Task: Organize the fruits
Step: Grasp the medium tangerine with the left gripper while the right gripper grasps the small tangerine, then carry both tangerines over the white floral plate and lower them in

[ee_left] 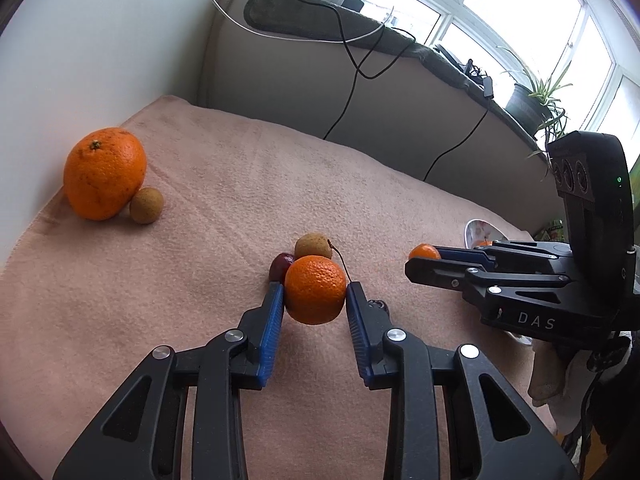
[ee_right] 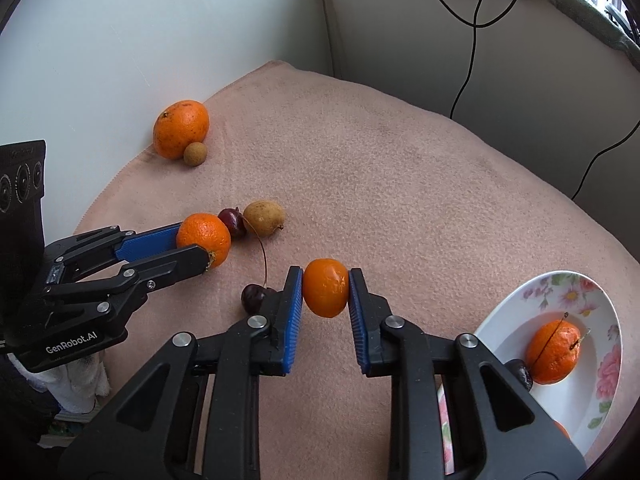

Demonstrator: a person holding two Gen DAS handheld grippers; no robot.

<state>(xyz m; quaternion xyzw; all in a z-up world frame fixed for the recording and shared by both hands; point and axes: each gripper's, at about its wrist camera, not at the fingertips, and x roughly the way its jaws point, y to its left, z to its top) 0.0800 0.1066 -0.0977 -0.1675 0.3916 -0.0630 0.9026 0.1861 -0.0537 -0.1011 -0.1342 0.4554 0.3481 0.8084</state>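
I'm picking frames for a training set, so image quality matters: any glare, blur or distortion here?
Left wrist view: the window is blown out white, and fisheye bending curves the blanket edge; the held mandarin is sharp. Right wrist view: even, soft light, no glare, dark corner vignetting; the floral plate is stretched near the edge.

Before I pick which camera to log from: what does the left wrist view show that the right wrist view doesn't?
Only the left wrist view shows the potted plant and bright windows. Only the right wrist view shows inside the flowered plate, where a mandarin lies. Both show the big orange beside a small brown fruit, and the left gripper and right gripper each shut on a mandarin.
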